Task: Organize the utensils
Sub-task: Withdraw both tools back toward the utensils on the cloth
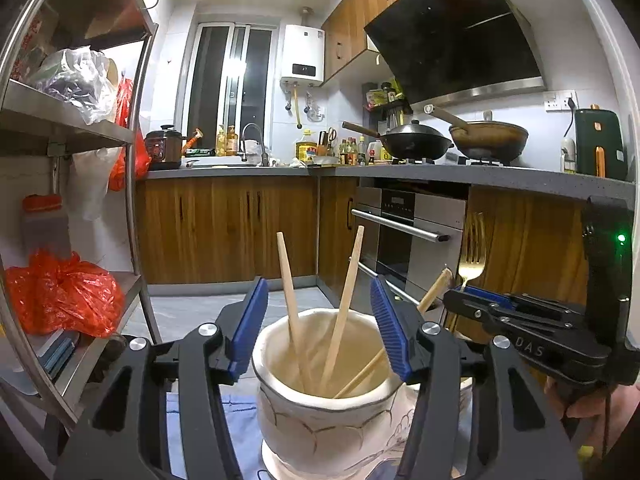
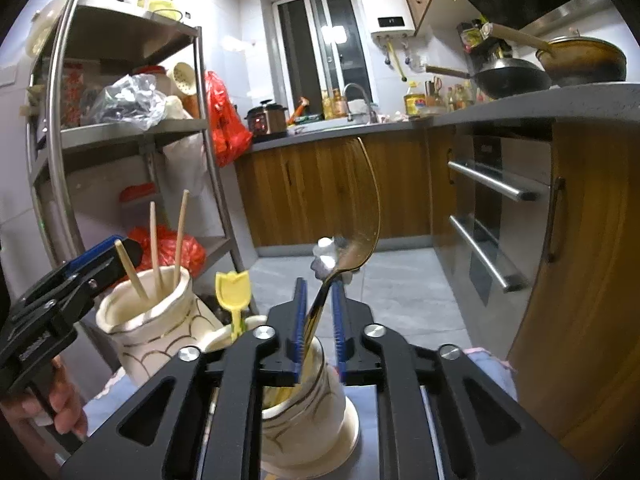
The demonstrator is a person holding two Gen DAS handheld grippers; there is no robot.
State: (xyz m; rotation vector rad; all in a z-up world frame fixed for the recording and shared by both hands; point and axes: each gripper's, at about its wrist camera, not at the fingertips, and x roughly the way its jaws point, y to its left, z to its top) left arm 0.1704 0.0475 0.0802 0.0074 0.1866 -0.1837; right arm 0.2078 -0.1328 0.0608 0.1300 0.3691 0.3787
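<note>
A white ceramic jar [image 1: 324,412] with gold lines holds three wooden chopsticks [image 1: 344,304]. My left gripper [image 1: 320,320] is open, its blue pads on either side of the jar's rim. It also shows in the right wrist view [image 2: 116,254] by that jar [image 2: 156,320]. My right gripper [image 2: 320,320] is shut on a gold fork [image 2: 352,248], held handle-down over a second ceramic jar [image 2: 308,412]. The fork's tines [image 1: 472,256] show in the left wrist view above the right gripper [image 1: 480,296]. A yellow tulip-shaped utensil [image 2: 234,296] stands in a third pot behind.
A steel shelf rack [image 1: 132,160] with red bags [image 1: 60,296] stands at the left. Wooden cabinets, a built-in oven [image 1: 416,236] and a grey counter [image 2: 520,108] with woks lie ahead and right. The jars stand on a light blue cloth [image 1: 236,420].
</note>
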